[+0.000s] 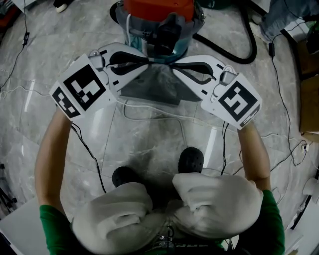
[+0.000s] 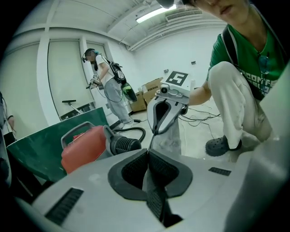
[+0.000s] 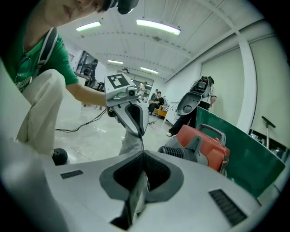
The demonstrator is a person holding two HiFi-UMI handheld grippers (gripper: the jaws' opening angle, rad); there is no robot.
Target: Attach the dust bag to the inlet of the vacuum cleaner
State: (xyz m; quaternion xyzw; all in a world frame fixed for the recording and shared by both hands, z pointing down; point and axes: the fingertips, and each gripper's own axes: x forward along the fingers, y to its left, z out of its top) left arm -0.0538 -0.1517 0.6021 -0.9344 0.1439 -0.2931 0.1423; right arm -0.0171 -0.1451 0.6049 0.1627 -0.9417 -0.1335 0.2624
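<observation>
So the left tool point(image 1: 145, 61) and right tool point(image 1: 177, 64) both pinch the dust bag point(image 1: 152, 85) taut, just in front of the vacuum cleaner point(image 1: 157, 12); next up, I'd guess, is lining it up with the inlet.

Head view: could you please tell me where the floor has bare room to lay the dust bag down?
Barest is the grey marble floor left of the orange vacuum cleaner. The strip between the held grey dust bag and the black shoes has thin white cables. The right is crowded: black hose, black cables.
</observation>
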